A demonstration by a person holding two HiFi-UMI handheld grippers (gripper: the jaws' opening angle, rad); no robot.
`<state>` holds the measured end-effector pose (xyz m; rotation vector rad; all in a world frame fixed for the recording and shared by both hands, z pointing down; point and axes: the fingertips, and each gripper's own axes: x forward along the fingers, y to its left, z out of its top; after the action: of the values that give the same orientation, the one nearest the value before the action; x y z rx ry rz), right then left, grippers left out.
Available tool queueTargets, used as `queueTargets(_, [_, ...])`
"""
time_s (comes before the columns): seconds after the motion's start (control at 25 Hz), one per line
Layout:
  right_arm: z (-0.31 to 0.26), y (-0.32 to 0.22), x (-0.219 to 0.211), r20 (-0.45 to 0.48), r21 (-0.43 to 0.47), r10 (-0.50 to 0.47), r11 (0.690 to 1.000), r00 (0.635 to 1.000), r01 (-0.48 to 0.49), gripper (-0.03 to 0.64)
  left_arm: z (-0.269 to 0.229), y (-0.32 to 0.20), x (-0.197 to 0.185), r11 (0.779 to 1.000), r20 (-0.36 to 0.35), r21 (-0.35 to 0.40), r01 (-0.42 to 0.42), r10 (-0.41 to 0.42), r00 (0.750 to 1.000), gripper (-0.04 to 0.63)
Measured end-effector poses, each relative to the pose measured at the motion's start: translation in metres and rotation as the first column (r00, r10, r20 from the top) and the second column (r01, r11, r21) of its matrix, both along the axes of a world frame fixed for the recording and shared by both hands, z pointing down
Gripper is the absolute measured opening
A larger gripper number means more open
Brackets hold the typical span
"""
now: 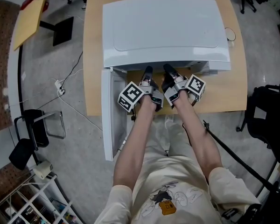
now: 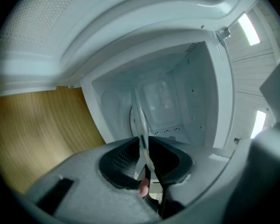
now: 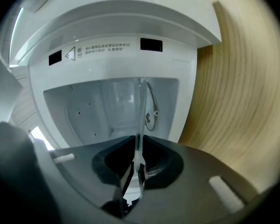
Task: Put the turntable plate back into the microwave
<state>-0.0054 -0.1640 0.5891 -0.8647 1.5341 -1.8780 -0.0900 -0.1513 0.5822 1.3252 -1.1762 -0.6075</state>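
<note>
Left claw (image 2: 145, 160) pinches rim of plate (image 2: 141, 121) | right claw (image 3: 137, 163) clamps the same plate | plate sits edge-on at open microwave (image 1: 165, 31) mouth, over tabletop (image 1: 234, 85), not yet seated | likely best: keep both grips level, slide in slowly, centre it inside, then release together.

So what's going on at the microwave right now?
A person holds the glass turntable plate by its near rim, with the left gripper and the right gripper each clamped on it. The plate is at the mouth of the microwave, whose door is wide open. It is not yet released.
</note>
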Motion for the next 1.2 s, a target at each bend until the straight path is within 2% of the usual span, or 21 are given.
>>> queueTargets(0.2, [0.0, -0.003, 0.007, -0.003, -0.003, 0.023, 1.0, 1.0, -0.023, 0.051, 0.001, 0.006, 0.01, 0.994, 0.098, 0.015, -0.105, 0.103, 0.99, 0.084])
queueTargets(0.32, [0.001, -0.008, 0.01, 0.004, 0.002, 0.035, 0.999, 0.999, -0.035, 0.051, 0.001, 0.014, 0.018, 0.988, 0.125, 0.018, -0.153, 0.149, 0.981, 0.095])
queueTargets(0.48, [-0.007, -0.022, 0.007, 0.016, 0.022, 0.055, 0.998, 0.998, -0.055, 0.057, 0.009, 0.032, 0.024, 0.984, 0.181, -0.025, -0.178, 0.179, 0.967, 0.054])
queueTargets(0.72, [-0.008, -0.04, -0.007, -0.064, 0.049, 0.037, 0.998, 0.997, -0.034, 0.055, 0.013, 0.052, 0.018, 0.987, 0.177, -0.041, -0.157, 0.162, 0.971, 0.048])
queueTargets(0.84, [0.003, -0.037, -0.012, -0.111, 0.02, 0.031, 0.999, 0.993, -0.029, 0.049, 0.012, 0.055, 0.015, 0.988, 0.173, -0.041, -0.146, 0.151, 0.973, 0.048])
queueTargets(1.2, [0.018, -0.036, -0.002, -0.155, -0.037, 0.075, 0.996, 0.985, -0.082, 0.044, 0.005, 0.054, 0.003, 0.992, 0.176, -0.022, -0.126, 0.128, 0.976, 0.043])
